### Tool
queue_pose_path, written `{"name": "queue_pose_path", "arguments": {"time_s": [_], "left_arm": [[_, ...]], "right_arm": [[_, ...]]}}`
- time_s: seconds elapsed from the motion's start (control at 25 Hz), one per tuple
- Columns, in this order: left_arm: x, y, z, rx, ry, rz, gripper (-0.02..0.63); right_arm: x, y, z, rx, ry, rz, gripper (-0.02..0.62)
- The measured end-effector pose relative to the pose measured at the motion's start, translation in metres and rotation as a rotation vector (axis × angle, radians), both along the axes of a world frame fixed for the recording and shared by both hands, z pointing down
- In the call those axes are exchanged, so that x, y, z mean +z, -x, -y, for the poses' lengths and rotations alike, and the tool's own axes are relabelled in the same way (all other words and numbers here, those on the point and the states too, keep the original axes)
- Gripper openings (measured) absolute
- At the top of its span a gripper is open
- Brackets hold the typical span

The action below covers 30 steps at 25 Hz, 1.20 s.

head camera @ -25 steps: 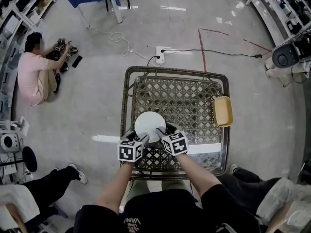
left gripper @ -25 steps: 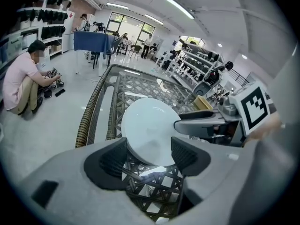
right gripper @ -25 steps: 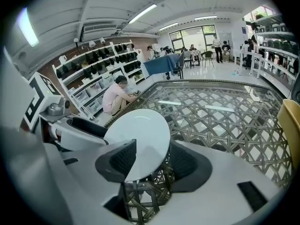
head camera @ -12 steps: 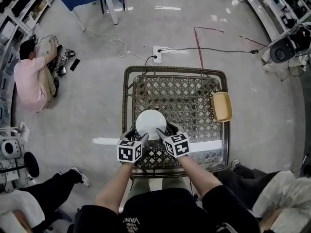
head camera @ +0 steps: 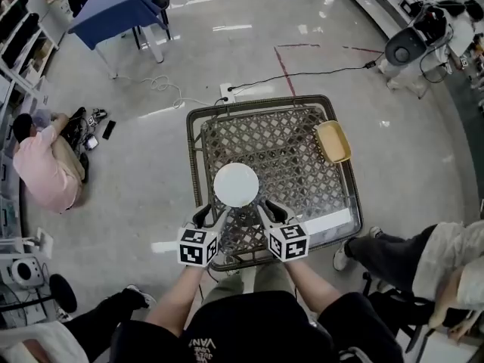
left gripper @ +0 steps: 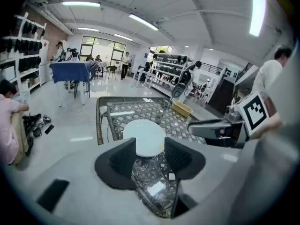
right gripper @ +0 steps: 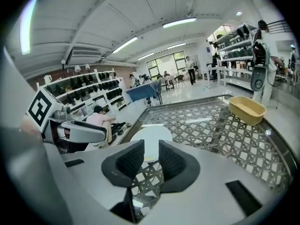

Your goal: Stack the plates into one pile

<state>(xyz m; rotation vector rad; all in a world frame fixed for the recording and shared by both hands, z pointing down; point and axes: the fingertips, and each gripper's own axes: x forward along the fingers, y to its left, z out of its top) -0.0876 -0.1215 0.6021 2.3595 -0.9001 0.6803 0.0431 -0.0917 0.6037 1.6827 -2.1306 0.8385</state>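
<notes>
A white plate (head camera: 236, 184) lies flat on the wicker table (head camera: 198, 165), towards its near left part. It also shows in the left gripper view as the plate (left gripper: 144, 136) and in the right gripper view as the plate (right gripper: 152, 135). My left gripper (head camera: 214, 216) and right gripper (head camera: 265, 209) hover side by side just short of the plate's near edge, not touching it. The jaws of the left gripper (left gripper: 150, 146) and of the right gripper (right gripper: 151, 153) have just been closing, with a gap left and nothing between them.
A yellow dish (head camera: 333, 141) sits at the table's far right rim. A person (head camera: 45, 169) sits on the floor to the left. A blue table (head camera: 121, 10) stands far left. A power strip (head camera: 227, 91) with cables lies beyond the table. Someone's legs (head camera: 401, 252) are at the right.
Both grippers have drawn back from the plate's near edge towards me and risen. The plate stays on the table. The head view has swung, so the table looks turned.
</notes>
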Motion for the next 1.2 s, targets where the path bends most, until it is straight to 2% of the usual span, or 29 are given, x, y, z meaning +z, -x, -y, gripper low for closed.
{"name": "queue_pose_path", "arguments": {"time_s": [0.24,0.32,0.44,0.64,0.8,1.04,1.2], "left_arm": [[-0.039,0.013,-0.037,0.085,-0.111,-0.046,0.081],[-0.051,0.018,-0.051,0.103,-0.142,-0.062,0.051],[-0.066,0.030,-0.073,0.119,-0.164,-0.075,0.036],[-0.092,0.041,-0.097,0.126,-0.209,-0.100,0.025],[-0.106,0.050,-0.128,0.131,-0.240,-0.097,0.023],[-0.123,0.038,-0.188,0.174,-0.297,-0.097,0.021],[-0.131,0.033,-0.229,0.173,-0.326,-0.098,0.020]], "right_arm": [[-0.042,0.001,-0.054,0.104,-0.093,-0.029,0.008],[-0.055,0.003,-0.069,0.119,-0.121,-0.033,0.005],[-0.073,0.010,-0.090,0.122,-0.147,-0.027,0.003],[-0.105,0.018,-0.113,0.077,-0.205,-0.018,0.003],[-0.121,0.024,-0.150,0.052,-0.227,-0.001,0.003],[-0.132,0.015,-0.206,0.024,-0.252,-0.004,0.003],[-0.133,0.013,-0.244,0.009,-0.260,0.002,0.003]]}}
